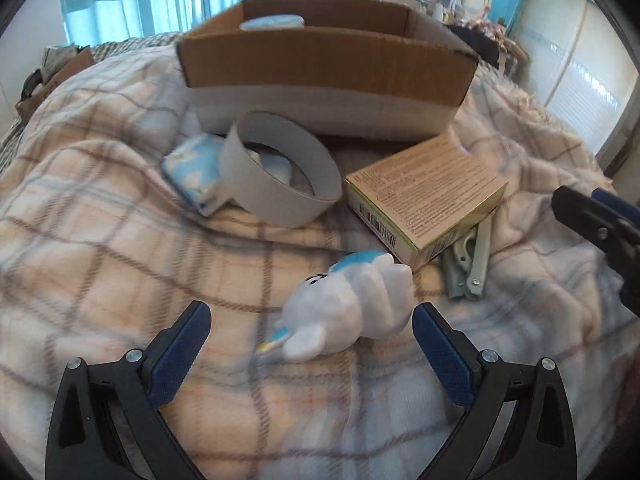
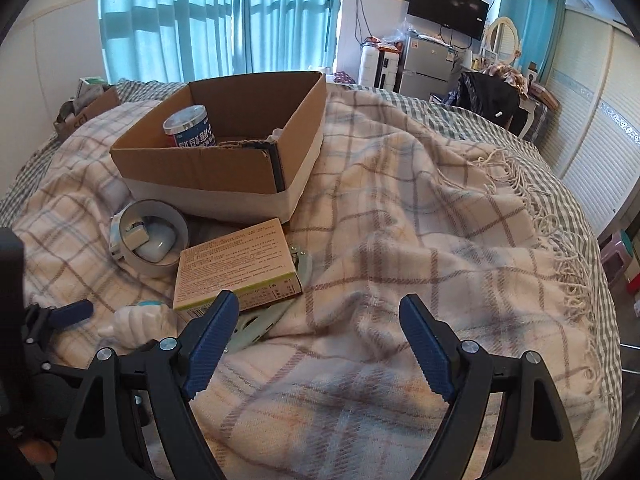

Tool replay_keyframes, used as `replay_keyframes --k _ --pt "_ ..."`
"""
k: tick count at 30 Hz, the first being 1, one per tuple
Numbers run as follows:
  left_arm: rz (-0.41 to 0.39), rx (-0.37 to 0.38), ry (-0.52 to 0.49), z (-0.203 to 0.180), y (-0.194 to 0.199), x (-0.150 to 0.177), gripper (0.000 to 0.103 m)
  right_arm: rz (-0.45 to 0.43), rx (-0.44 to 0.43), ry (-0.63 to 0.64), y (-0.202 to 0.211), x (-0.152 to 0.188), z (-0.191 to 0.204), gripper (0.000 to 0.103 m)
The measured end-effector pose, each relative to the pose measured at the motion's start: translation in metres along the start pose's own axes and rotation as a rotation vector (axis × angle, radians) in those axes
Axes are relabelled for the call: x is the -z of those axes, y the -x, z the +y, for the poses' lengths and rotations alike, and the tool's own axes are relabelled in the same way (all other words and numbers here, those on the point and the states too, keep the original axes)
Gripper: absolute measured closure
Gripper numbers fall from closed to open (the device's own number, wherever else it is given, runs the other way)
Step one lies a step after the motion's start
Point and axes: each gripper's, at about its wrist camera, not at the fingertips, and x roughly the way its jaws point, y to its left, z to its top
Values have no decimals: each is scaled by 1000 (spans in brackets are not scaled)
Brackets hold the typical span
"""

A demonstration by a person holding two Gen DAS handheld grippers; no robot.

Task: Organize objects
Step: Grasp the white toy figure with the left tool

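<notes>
A white and blue toy figure [image 1: 352, 308] lies on the plaid blanket, between and just beyond the fingertips of my open left gripper [image 1: 310, 322]. Behind it sit a yellow-green printed carton [image 1: 424, 188], a pale green clip [image 1: 470, 264] partly under that carton, a white cardboard ring [image 1: 280, 172] and a blue-white tissue pack [image 1: 192, 172]. The open cardboard box [image 1: 324, 60] stands at the back; a blue can [image 2: 190, 126] shows inside it. My right gripper [image 2: 318, 320] hangs open over bare blanket, with the carton [image 2: 238, 268] and clip [image 2: 260, 322] by its left finger.
The plaid blanket [image 2: 420, 240] covers a bed with a fringed right edge [image 2: 560, 248]. Another small box of items [image 2: 86, 108] sits at the bed's far left. A fridge, a wall screen and a mirror stand against the far wall. The left gripper's tip [image 2: 72, 312] shows at the right wrist view's left edge.
</notes>
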Motion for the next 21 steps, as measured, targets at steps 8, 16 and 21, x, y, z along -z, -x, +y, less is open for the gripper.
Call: replay_keyframes --k 8,16,21 --pt "-21 104 37 7 4 1 36 -7 23 45 2 0 11 21" --pt "-122 68 40 58 64 -37 36 -37 -31 125 14 -10 43 21" --pt "-130 15 42 106 66 -67 36 -14 -67 186 4 -20 81 21"
